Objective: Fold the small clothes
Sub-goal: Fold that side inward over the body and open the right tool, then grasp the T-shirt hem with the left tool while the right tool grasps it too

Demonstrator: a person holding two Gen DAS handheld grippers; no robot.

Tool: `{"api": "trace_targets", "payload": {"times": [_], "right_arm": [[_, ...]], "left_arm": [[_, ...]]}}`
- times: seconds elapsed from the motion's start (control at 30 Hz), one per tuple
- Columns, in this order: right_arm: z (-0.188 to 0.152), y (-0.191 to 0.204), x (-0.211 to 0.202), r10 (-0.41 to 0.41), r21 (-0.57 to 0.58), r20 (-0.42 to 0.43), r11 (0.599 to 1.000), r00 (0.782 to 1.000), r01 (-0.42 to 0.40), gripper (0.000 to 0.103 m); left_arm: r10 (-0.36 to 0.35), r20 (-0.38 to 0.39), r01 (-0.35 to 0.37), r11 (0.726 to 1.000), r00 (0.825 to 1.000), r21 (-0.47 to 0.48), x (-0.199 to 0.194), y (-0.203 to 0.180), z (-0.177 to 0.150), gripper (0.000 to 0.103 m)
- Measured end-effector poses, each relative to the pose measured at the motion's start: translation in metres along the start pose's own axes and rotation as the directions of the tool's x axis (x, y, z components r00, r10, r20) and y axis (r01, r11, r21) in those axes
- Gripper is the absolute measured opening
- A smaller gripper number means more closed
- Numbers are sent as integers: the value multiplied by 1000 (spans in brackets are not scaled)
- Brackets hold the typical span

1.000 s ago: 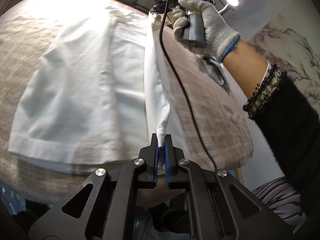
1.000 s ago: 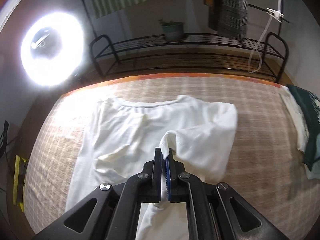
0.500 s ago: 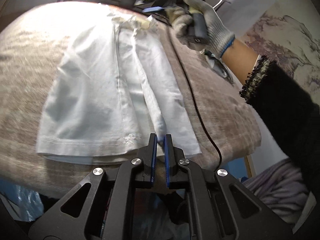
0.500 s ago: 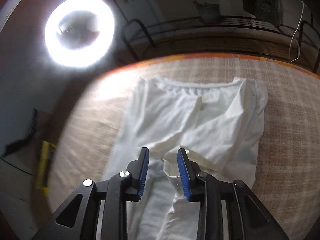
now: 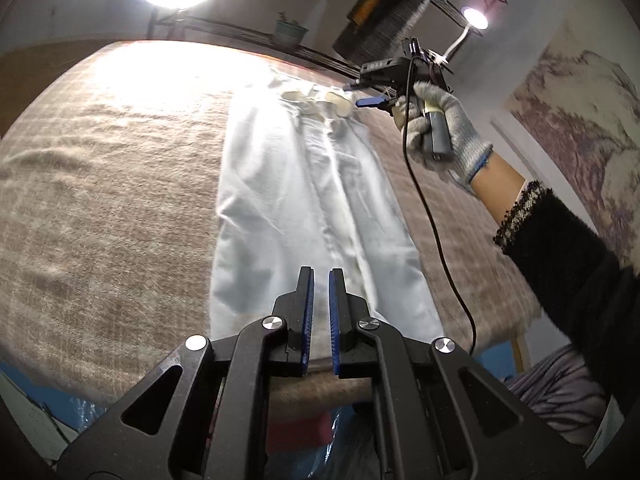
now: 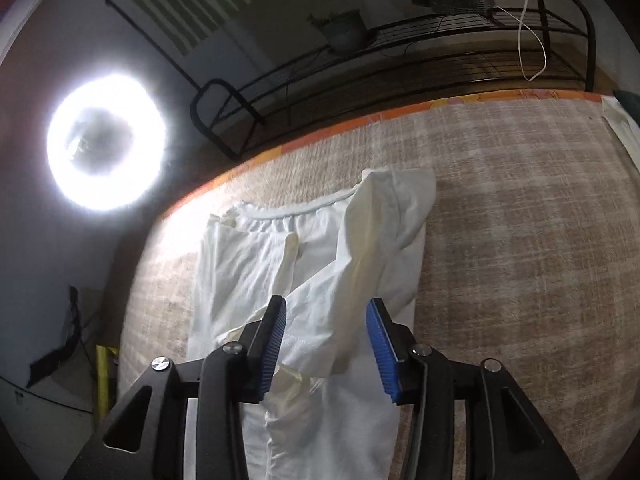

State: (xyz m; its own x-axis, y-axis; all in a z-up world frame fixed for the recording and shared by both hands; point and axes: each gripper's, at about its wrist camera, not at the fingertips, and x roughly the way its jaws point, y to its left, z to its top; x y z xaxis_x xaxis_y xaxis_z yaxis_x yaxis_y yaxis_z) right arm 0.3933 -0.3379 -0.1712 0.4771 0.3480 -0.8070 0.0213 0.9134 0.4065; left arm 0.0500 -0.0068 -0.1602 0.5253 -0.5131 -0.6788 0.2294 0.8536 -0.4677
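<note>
The white garment point(image 5: 304, 208) lies as a long narrow strip on the desk point(image 5: 100, 208), collar toward the far edge, hem close to the near edge. Wide bare stretches of the woven cover lie open on both sides of it; the orange-trimmed far edge point(image 6: 360, 122) has a black wire rack point(image 6: 400, 52) just behind it.

The left hand-held gripper point(image 5: 321, 280) hangs over the hem end with its jaws nearly together and nothing between them. The right hand-held gripper point(image 6: 326, 320) is opening over the folded-in sleeve point(image 6: 360, 256), which lies loose between the blue pads, not pinched.

Only the left wrist view shows the gloved hand point(image 5: 440, 132) carrying the right tool near the collar, its black cable point(image 5: 432, 220) trailing over the desk's right side, and the dark sleeve point(image 5: 568, 248). Only the right wrist view shows the sleeve doubled over the shirt body and another pale cloth point(image 6: 622, 128) at the desk's far right corner.

A second ago both tools pinched raised folds of fabric and the shirt lay broader; now both have let go, and the cloth rests flat and narrower.
</note>
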Motion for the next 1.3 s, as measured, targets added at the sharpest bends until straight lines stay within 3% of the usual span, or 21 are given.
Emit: {"api": "trace_targets", "payload": {"times": [0.03, 0.07, 0.33, 0.4, 0.47, 0.5, 0.53, 0.7, 0.83, 0.9, 0.97, 1.13, 1.3], "right_arm": [[0, 3, 4, -29, -23, -7, 999, 1000, 29, 16], [-1, 9, 9, -45, -49, -12, 998, 999, 44, 4], [16, 43, 32, 35, -64, 34, 997, 999, -33, 0], [16, 53, 50, 30, -73, 24, 997, 999, -28, 4], [15, 59, 70, 52, -86, -13, 995, 999, -53, 14], [14, 60, 74, 71, -95, -24, 993, 997, -73, 31], [13, 62, 74, 99, -106, -28, 989, 995, -102, 38], [14, 46, 3, 235, -75, 83, 971, 969, -229, 39], [2, 22, -78, 235, -56, 165, 972, 958, -229, 39], [-15, 13, -116, 197, -61, 178, 980, 964, -189, 39], [-36, 6, -145, 163, -55, 177, 986, 971, -156, 39], [-128, -9, -197, 124, -35, 112, 992, 986, -121, 39], [-233, -21, -204, 120, 8, -16, 993, 993, -120, 39]], "left_arm": [[4, -2, -4, 1000, 1000, -4, 2, 2, 0, 4], [7, -5, -7, 1000, 1000, -7, 4, 3, 0, 4], [4, -23, -4, 1000, 1000, -9, 16, 4, 0, 4], [12, -15, -12, 1000, 1000, -4, 15, 2, 1, 4], [24, -4, -24, 1000, 1000, 5, 12, 2, 2, 4], [33, 4, -33, 999, 999, 10, 11, 2, 3, 4], [40, 14, -41, 999, 999, 12, 8, 3, 4, 4], [49, 35, -49, 999, 998, -4, -1, 11, 7, 4], [58, 27, -58, 998, 998, -6, -6, 17, 7, 7], [60, 12, -60, 998, 998, -12, -9, 22, 7, 29], [38, -14, -38, 999, 999, -26, -11, 29, 8, 36], [10, -111, -12, 1000, 994, -22, -11, 40, 14, 36], [-64, -198, 43, 993, 978, -112, -2, 59, 4, 36]]}}
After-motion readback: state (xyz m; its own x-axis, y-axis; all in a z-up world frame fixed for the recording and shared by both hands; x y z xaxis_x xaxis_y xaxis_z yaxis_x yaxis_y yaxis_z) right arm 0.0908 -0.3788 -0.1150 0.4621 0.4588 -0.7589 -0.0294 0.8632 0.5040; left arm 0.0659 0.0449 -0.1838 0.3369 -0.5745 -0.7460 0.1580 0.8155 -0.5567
